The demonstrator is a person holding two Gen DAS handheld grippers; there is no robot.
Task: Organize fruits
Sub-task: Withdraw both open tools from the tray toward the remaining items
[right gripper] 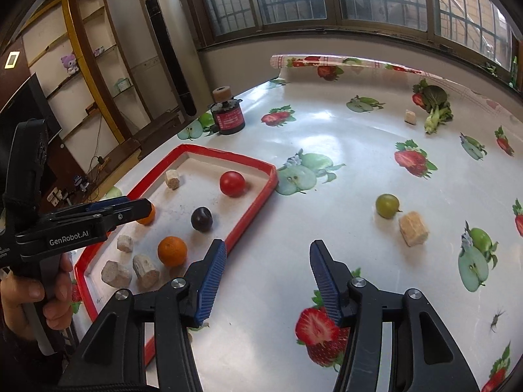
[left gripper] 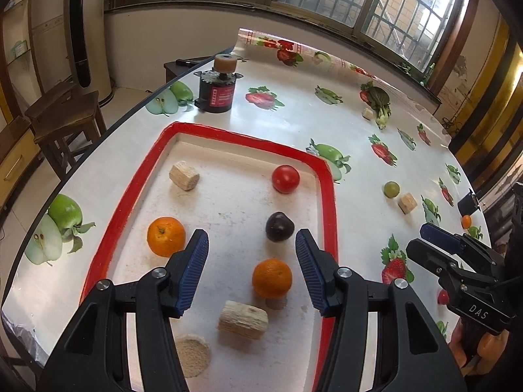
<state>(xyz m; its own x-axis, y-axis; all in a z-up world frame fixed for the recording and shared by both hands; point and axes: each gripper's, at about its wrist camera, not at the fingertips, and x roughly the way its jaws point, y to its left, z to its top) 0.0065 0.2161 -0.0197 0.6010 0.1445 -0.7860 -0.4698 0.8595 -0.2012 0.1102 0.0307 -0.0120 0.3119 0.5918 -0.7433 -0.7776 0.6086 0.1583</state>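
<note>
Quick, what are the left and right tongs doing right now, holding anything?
Left tongs: open, empty, above the red tray.
Right tongs: open, empty, above the table.

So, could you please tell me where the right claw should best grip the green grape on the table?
Probably across the green grape at its widest middle, coming from above. It is round and sits free on the table, but the pale block crowds its near right.

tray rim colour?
Red. The tray has a red rim around a white floor; it shows best in the left wrist view.
</note>
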